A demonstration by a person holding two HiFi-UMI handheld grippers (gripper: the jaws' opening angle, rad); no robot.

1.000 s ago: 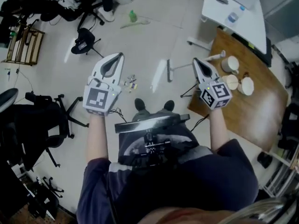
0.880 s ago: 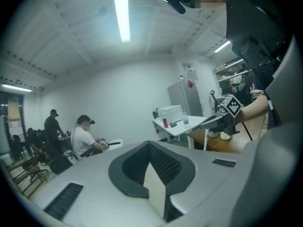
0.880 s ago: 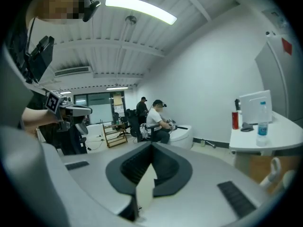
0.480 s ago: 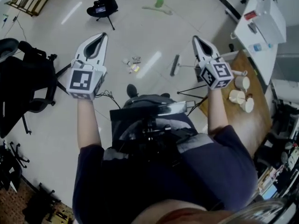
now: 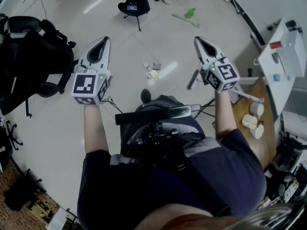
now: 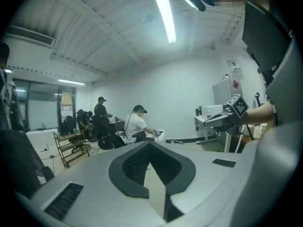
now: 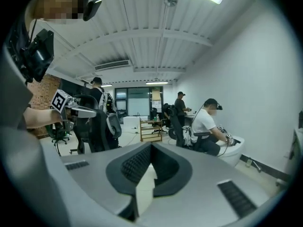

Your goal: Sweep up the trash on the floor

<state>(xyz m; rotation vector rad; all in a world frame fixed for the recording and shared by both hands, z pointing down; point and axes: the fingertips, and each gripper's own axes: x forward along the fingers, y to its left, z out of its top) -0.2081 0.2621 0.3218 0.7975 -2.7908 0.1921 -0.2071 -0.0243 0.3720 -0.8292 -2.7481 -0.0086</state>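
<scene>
Both grippers closed and empty: the left gripper [image 5: 101, 47] and right gripper [image 5: 202, 46] are held out roughly level, jaws together with nothing between them. The trash [image 5: 152, 70], a small loose cluster of pale scraps, lies on the open floor [image 5: 57, 128] between the two grippers, just ahead of the person's shoe [image 5: 145, 95]. A long-handled broom [image 5: 193, 79] (so it appears) lies flat below the right gripper, with its head toward the trash and its handle running off right toward the wooden table [image 5: 269, 128]. The right hand is nearer and, I judge, must drop to reach it
</scene>
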